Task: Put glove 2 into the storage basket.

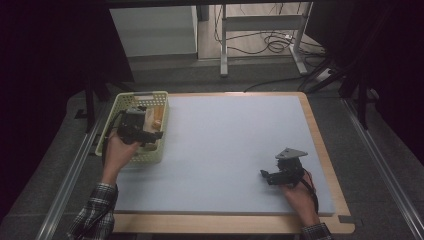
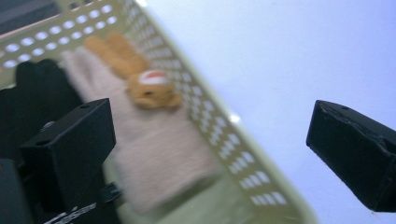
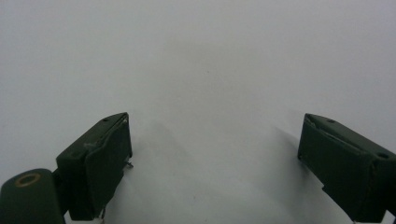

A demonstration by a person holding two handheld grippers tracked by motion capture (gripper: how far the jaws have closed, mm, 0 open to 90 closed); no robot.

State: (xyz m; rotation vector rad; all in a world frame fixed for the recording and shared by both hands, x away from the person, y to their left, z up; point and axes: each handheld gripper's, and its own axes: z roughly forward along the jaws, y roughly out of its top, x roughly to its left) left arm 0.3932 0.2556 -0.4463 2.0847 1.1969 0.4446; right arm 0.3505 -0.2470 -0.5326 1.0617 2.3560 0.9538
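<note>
Left tongs spread wide, empty, hovering over the pale green basket at counter left; pink towel and orange plush lie inside. Reach step; next, lower and clamp. Right tongs released, idle.

High view: fixed above near edge, faces forward and down, far, whole tabletop plus floor beyond. Left gripper view: close, looks into basket across its rim; basket shared with high view. Right gripper view: very close, faces bare tabletop.
</note>
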